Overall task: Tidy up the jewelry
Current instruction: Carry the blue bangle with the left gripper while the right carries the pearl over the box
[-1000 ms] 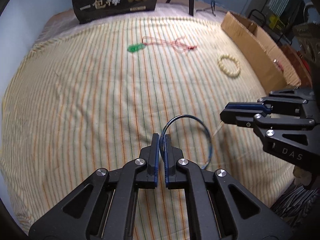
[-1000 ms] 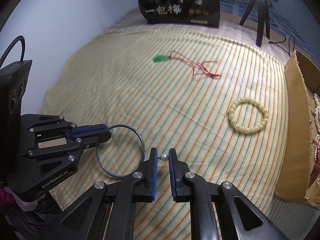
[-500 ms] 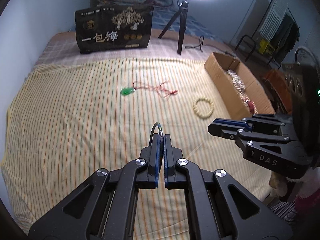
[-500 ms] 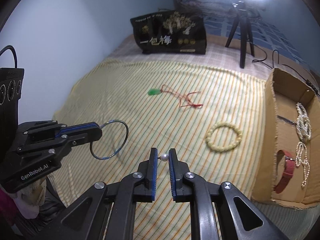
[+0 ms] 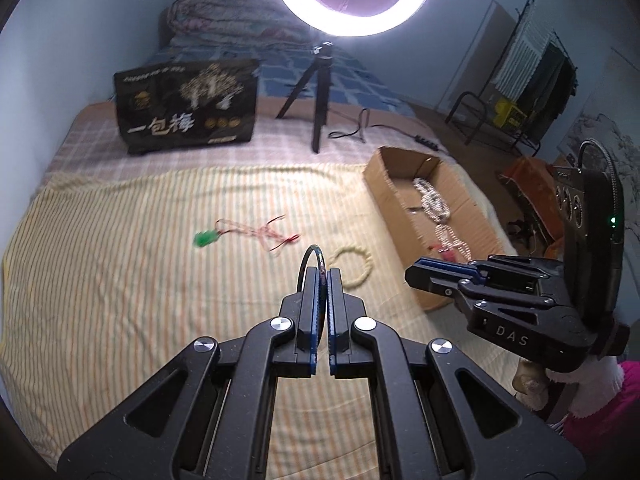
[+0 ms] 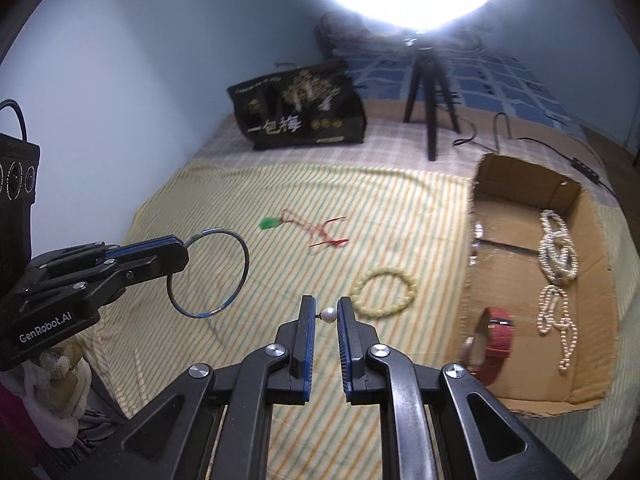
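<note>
My left gripper (image 5: 323, 270) is shut on a thin blue bangle (image 5: 308, 258), held edge-on above the striped cloth; in the right wrist view the bangle (image 6: 240, 258) shows as a full ring sticking out of the left gripper (image 6: 182, 250). My right gripper (image 6: 325, 306) is shut on a small pearl earring (image 6: 329, 314), also lifted off the bed. On the cloth lie a yellow bead bracelet (image 6: 385, 289) and a green pendant on red cord (image 6: 272, 223). A cardboard box (image 6: 480, 216) to the right holds pearl strands (image 6: 558, 248) and a red watch strap (image 6: 496, 340).
A black printed bag (image 5: 186, 112) stands at the back of the bed beside a ring light on a tripod (image 5: 320, 92), with a cable (image 5: 360, 128) trailing right. The cloth's near edge drops off the bed. A clothes rack (image 5: 532, 80) stands far right.
Both grippers have risen off the cloth with the bangle and the pearl earring still held. The views have tilted up, bringing the box interior and ring light into sight.
</note>
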### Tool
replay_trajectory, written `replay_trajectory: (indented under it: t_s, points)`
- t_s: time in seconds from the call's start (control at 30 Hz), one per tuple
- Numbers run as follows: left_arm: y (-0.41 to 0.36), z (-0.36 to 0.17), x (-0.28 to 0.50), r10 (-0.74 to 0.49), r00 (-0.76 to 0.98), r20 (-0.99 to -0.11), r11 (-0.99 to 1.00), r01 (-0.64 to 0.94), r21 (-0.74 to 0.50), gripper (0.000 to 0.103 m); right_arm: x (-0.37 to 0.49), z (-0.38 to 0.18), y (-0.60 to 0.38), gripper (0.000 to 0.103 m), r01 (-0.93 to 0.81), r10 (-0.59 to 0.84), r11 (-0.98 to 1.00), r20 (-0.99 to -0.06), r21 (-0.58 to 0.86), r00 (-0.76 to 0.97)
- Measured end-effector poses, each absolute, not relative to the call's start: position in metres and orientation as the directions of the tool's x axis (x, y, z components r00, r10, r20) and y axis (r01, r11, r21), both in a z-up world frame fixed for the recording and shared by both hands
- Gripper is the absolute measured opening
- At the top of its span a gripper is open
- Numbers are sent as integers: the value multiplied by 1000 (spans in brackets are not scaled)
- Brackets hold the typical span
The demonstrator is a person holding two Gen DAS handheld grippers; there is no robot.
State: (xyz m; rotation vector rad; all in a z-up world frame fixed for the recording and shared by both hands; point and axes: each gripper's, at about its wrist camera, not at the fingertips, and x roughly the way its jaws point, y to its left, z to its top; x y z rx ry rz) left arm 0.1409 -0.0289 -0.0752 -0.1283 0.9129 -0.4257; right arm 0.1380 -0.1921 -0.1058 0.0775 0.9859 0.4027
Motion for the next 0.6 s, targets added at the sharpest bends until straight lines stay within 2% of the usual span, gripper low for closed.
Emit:
replay_trajectory:
  t_s: [0.6]
  points:
    - [-111,-60,153,-493,512,-703,861,403,-310,1,131,-93,-303,9,-102,280,957,-777,271,564]
